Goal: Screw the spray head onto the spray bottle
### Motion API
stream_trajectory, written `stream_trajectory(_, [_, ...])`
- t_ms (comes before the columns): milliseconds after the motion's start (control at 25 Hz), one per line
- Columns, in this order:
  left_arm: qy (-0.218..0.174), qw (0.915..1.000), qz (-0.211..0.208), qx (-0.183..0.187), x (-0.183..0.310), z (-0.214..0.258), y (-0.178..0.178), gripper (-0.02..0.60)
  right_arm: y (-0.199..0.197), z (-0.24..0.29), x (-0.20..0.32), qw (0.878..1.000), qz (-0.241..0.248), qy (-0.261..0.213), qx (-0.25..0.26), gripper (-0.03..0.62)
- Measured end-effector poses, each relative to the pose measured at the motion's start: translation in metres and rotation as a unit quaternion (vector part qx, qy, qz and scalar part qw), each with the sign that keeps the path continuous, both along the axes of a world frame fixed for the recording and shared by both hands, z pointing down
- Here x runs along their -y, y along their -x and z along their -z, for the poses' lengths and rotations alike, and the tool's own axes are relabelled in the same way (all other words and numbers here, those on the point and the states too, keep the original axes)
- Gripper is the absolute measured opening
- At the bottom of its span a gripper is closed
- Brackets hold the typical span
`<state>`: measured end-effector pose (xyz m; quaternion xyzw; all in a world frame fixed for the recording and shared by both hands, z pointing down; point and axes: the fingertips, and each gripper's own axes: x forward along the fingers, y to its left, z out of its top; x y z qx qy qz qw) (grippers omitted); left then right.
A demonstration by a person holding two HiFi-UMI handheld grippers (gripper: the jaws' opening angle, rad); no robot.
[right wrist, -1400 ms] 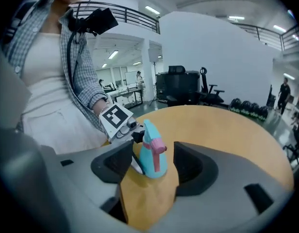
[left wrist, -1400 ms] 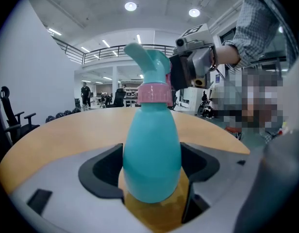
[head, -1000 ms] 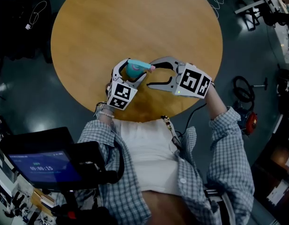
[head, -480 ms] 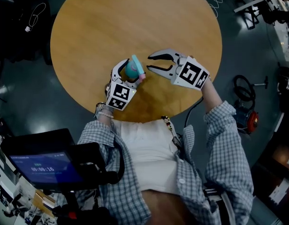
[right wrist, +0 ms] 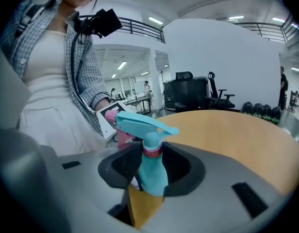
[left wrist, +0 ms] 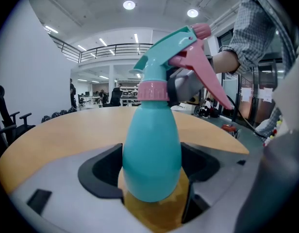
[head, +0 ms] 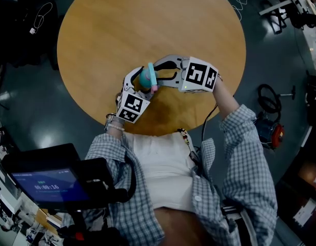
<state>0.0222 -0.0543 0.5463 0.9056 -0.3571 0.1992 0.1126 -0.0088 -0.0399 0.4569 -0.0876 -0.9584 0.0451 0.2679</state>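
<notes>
The left gripper (head: 141, 82) stays clamped on the body of the teal spray bottle (head: 144, 80), upright near the round wooden table's (head: 147, 24) near edge, long axis vertical. The spray head (head: 151, 75), which pointed right a second ago, now points its pink nozzle back toward the person. The right gripper (head: 159, 72) has moved in from the right; its jaws have just been closing and seem to grip the head's pink collar.
</notes>
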Motion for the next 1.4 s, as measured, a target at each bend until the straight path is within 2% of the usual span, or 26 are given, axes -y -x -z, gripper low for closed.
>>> stream_trajectory(80, [0.000, 1.0000, 0.000, 0.001, -0.001, 0.000, 0.000, 0.364, 0.001, 0.001, 0.000, 1.000, -0.002, -0.010, 0.009, 0.123])
stream_trajectory(160, [0.000, 1.0000, 0.002, 0.002, 0.000, 0.001, 0.000, 0.364, 0.001, 0.002, 0.000, 0.999, -0.027, -0.017, 0.018, 0.121])
stream_trajectory(240, [0.001, 1.0000, 0.008, 0.001, 0.000, 0.001, 0.001, 0.364, 0.001, 0.003, 0.001, 0.996, -0.079, -0.032, 0.028, 0.121])
stream_trajectory(320, [0.000, 0.9999, 0.012, 0.002, 0.000, 0.002, 0.001, 0.364, 0.001, 0.004, 0.001, 0.987, -0.149, -0.055, 0.035, 0.121])
stream_trajectory(400, [-0.001, 0.9999, 0.017, 0.003, 0.000, 0.002, 0.002, 0.364, 0.000, 0.005, 0.003, 0.969, -0.236, -0.066, 0.044, 0.121])
stream_trajectory(520, [-0.002, 0.9997, 0.024, 0.002, 0.001, 0.002, 0.004, 0.364, -0.002, 0.004, 0.007, 0.923, -0.375, -0.056, 0.064, 0.121])
stream_trajectory(600, [-0.002, 0.9997, 0.025, 0.003, 0.002, 0.002, 0.004, 0.364, -0.004, 0.004, 0.007, 0.897, -0.433, -0.054, 0.073, 0.121])
stream_trajectory(640, [-0.002, 0.9997, 0.025, 0.003, 0.002, 0.002, 0.004, 0.364, -0.003, 0.003, 0.007, 0.892, -0.443, -0.054, 0.074, 0.121])
stream_trajectory(680, [-0.002, 0.9997, 0.025, 0.002, 0.002, 0.002, 0.004, 0.364, -0.003, 0.003, 0.006, 0.894, -0.438, -0.053, 0.075, 0.121])
stream_trajectory(760, [-0.001, 0.9998, 0.020, 0.002, 0.003, 0.002, 0.003, 0.364, -0.003, 0.001, 0.002, 0.918, -0.388, -0.050, 0.069, 0.131])
stream_trajectory(880, [-0.001, 0.9999, 0.012, 0.003, 0.003, 0.002, 0.002, 0.364, -0.016, 0.002, 0.000, 0.958, -0.283, -0.039, 0.039, 0.254])
stream_trajectory(960, [-0.002, 1.0000, 0.008, 0.004, 0.003, 0.001, 0.002, 0.364, -0.027, 0.007, 0.002, 0.977, -0.211, -0.017, 0.021, 0.261])
stream_trajectory(1040, [-0.001, 1.0000, 0.006, 0.004, 0.003, 0.001, 0.002, 0.364, -0.026, 0.017, 0.003, 0.992, -0.127, -0.020, 0.007, 0.259])
stream_trajectory(1120, [-0.001, 1.0000, 0.003, 0.005, 0.002, 0.001, 0.001, 0.364, -0.021, 0.023, 0.009, 0.996, -0.052, -0.072, -0.022, 0.261])
stream_trajectory(1240, [-0.002, 1.0000, 0.000, 0.006, 0.001, 0.001, 0.000, 0.364, -0.012, 0.024, 0.018, 0.982, 0.047, -0.161, -0.087, 0.259])
stream_trajectory(1320, [-0.002, 1.0000, 0.000, 0.006, 0.001, 0.000, 0.000, 0.364, -0.006, 0.022, 0.012, 0.972, 0.112, -0.174, -0.114, 0.259])
stream_trajectory(1400, [-0.002, 1.0000, -0.001, 0.006, 0.000, 0.000, -0.001, 0.364, -0.003, 0.015, 0.003, 0.964, 0.160, -0.167, -0.133, 0.258])
